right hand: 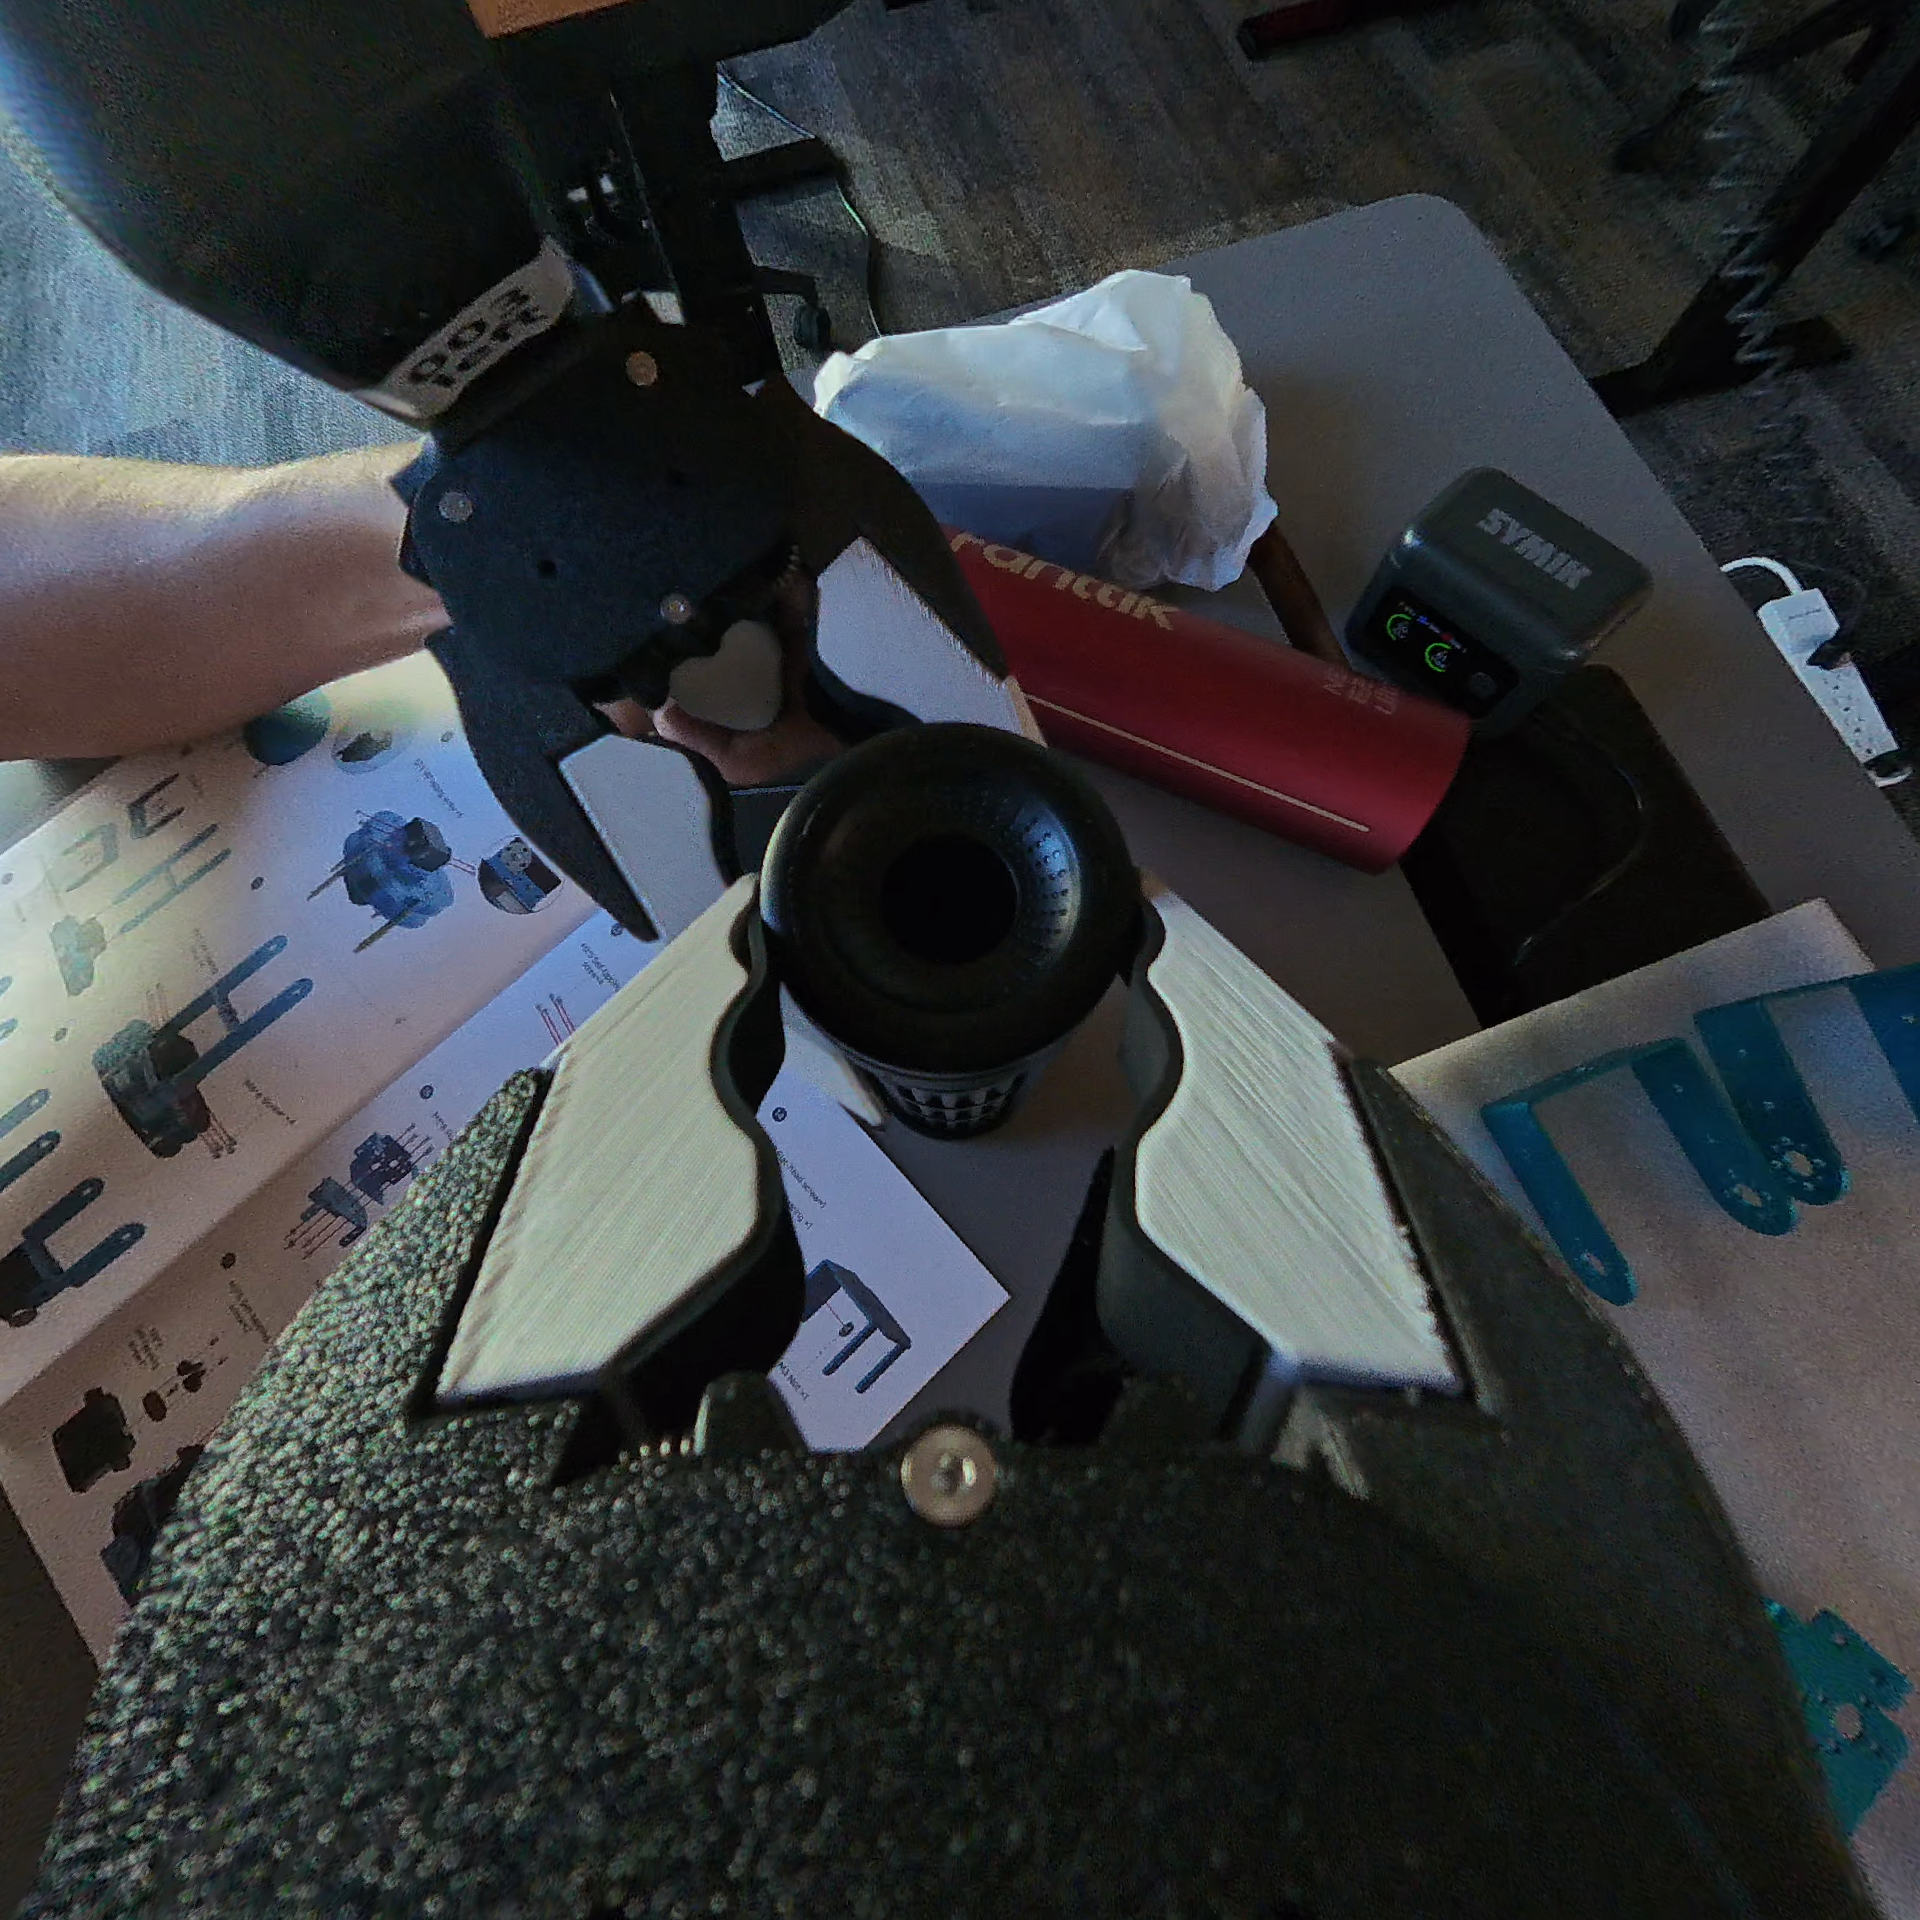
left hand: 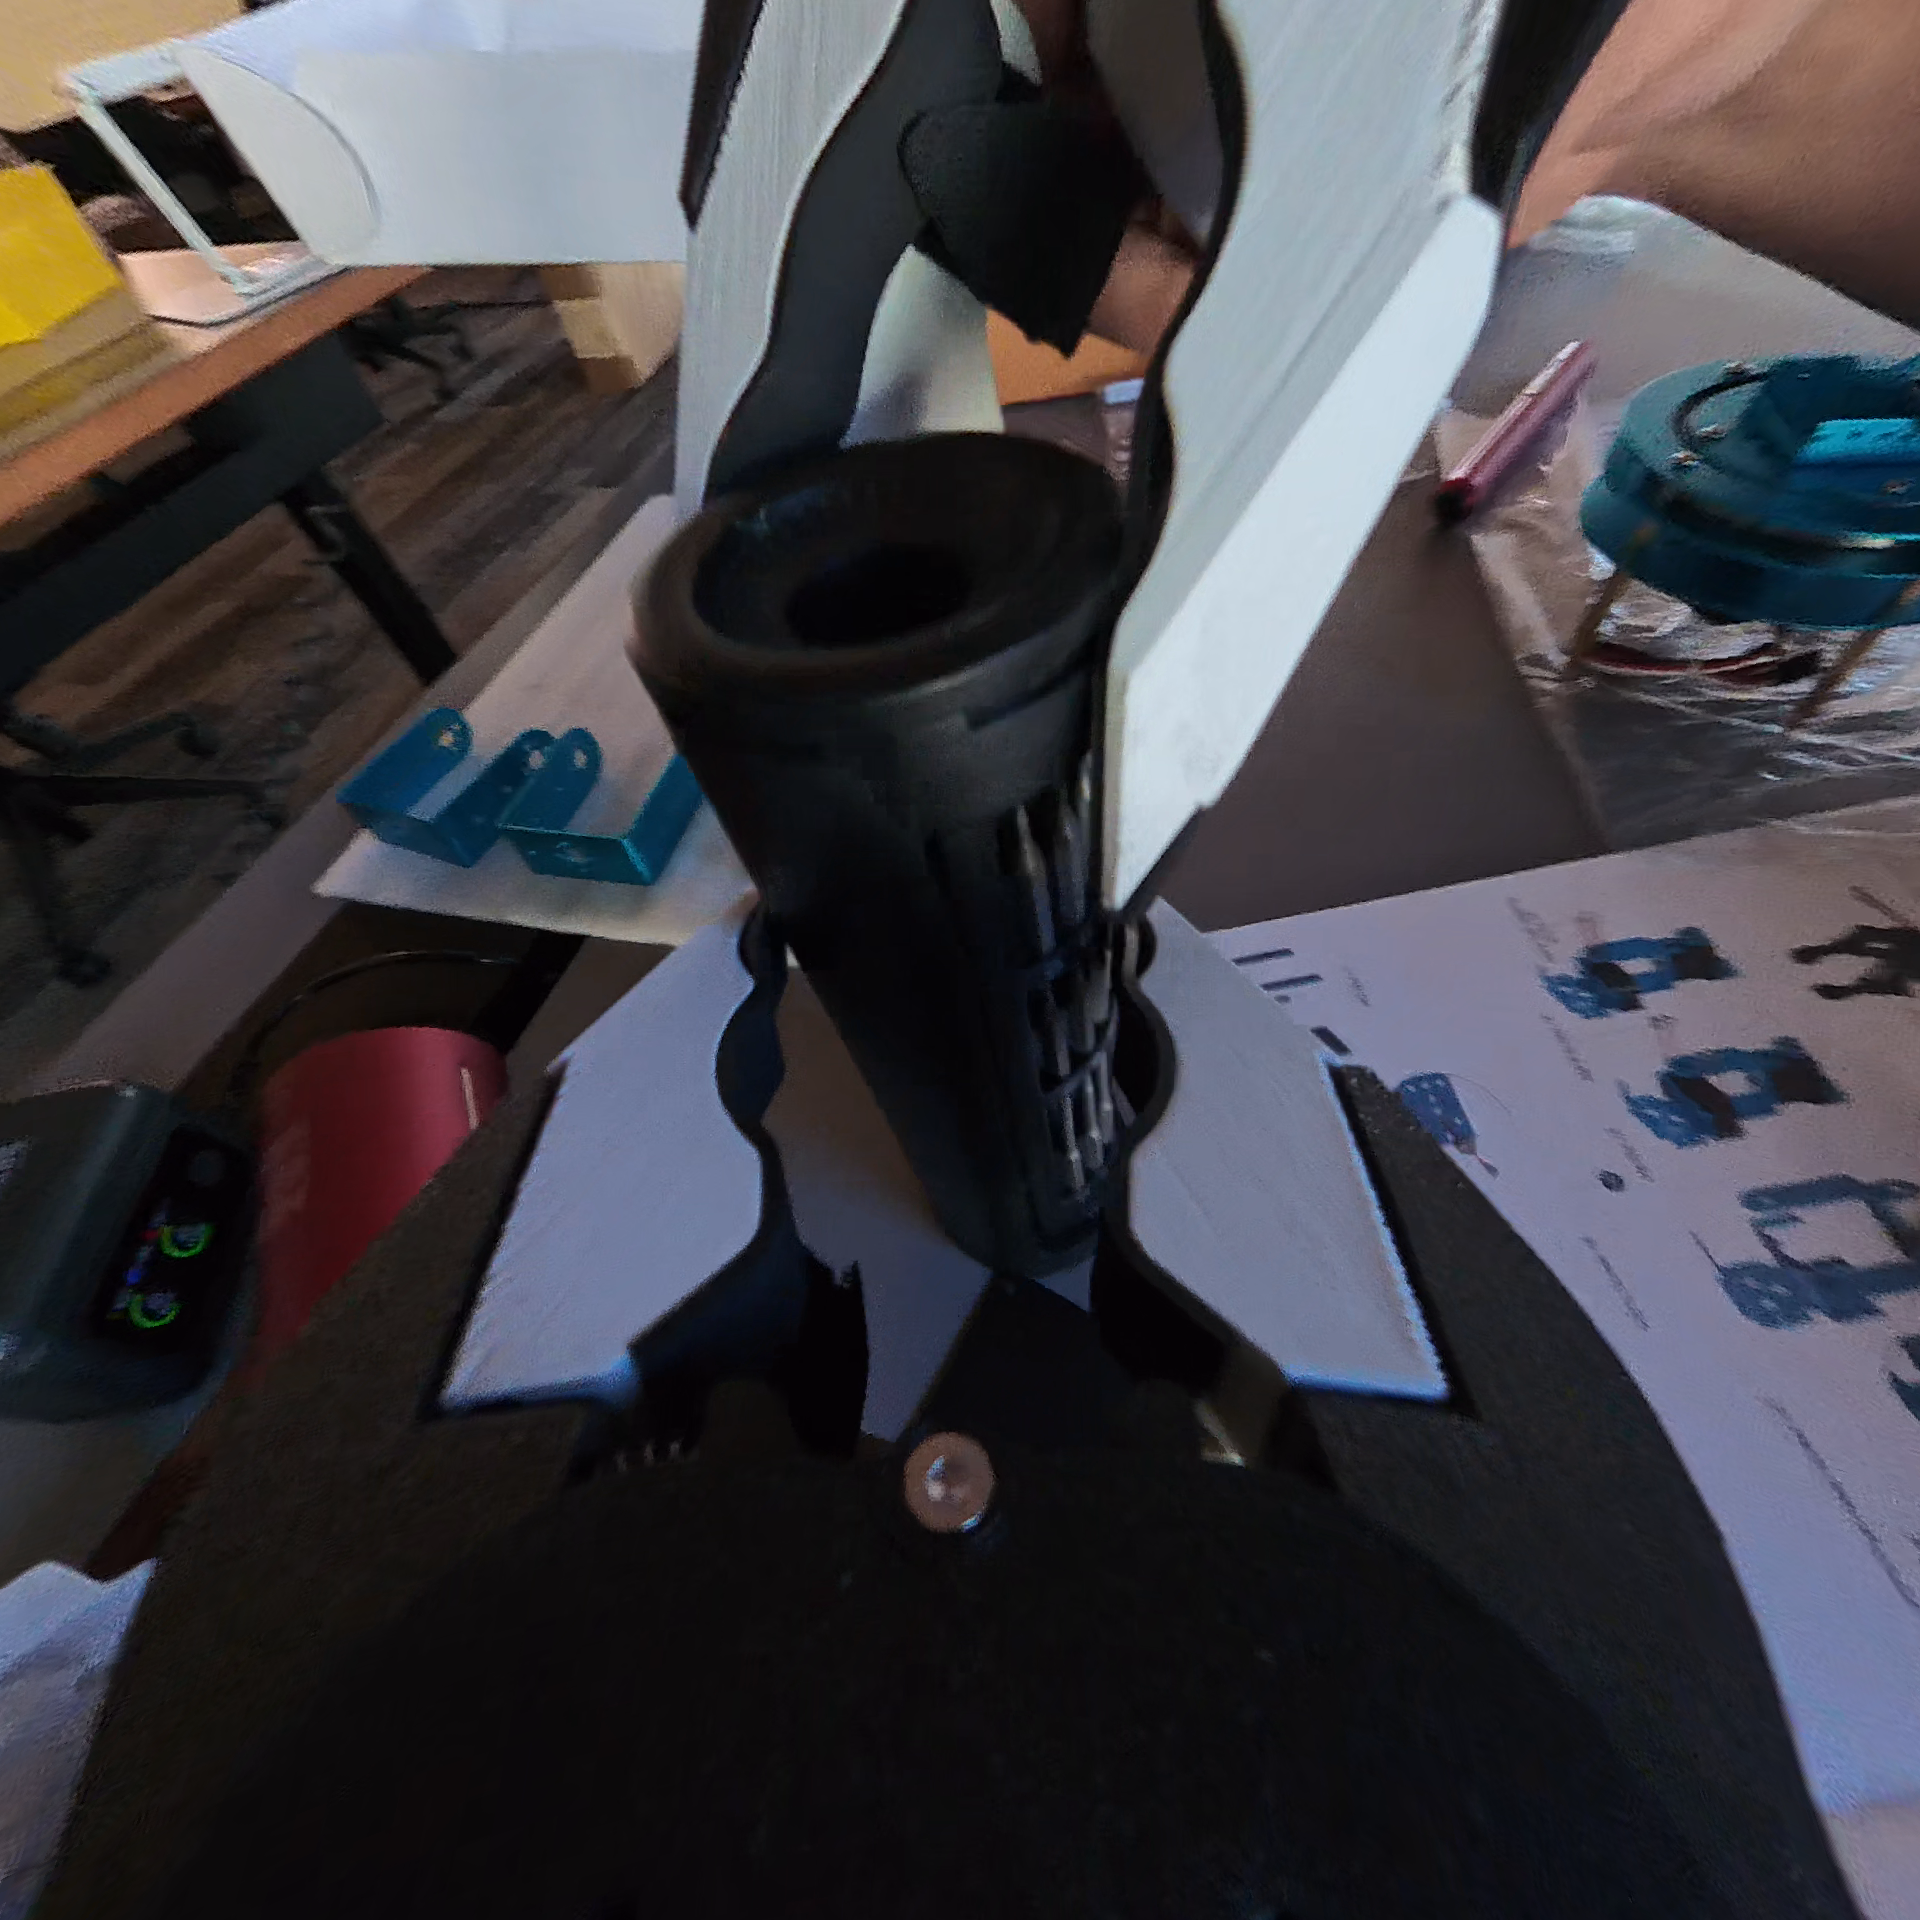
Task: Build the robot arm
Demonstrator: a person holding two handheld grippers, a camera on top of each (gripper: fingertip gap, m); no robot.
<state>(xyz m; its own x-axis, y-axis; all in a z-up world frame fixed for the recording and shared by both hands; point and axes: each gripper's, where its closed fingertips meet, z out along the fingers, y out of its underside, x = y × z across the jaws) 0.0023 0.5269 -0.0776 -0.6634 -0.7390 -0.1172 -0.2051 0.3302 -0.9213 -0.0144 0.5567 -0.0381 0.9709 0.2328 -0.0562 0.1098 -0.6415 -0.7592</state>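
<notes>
- Left gripper [left hand: 940, 940], white fingers with wavy black pads, clamped on the lower body of a black cylindrical bit holder [left hand: 914, 831] with a hollow flared top and rows of silver bits in its slotted side.
- Right gripper [right hand: 948, 940], same white-and-black build, closed against the flared top end of that black holder, one pad on each side of the rim.
- Holder held up off the grey table [right hand: 1434, 343], above the corner of a white printed instruction sheet [left hand: 1621, 1091] with blue and black diagrams.
- Just left of the holder in the left wrist view: two blue metal U-brackets [left hand: 520, 810] on a white sheet.
- Lower left of the holder, there too: a red cylindrical case [left hand: 384, 1101], and beside it a dark grey box with small glowing green rings [left hand: 135, 1236].
- Beyond the holder to the right: a pink pen [left hand: 1517, 426] and a round teal assembly on thin legs [left hand: 1756, 520].
- Farther behind the red case in the right wrist view: crumpled white paper [right hand: 1070, 416] and a white power strip [right hand: 1829, 665] at the table's edge.
</notes>
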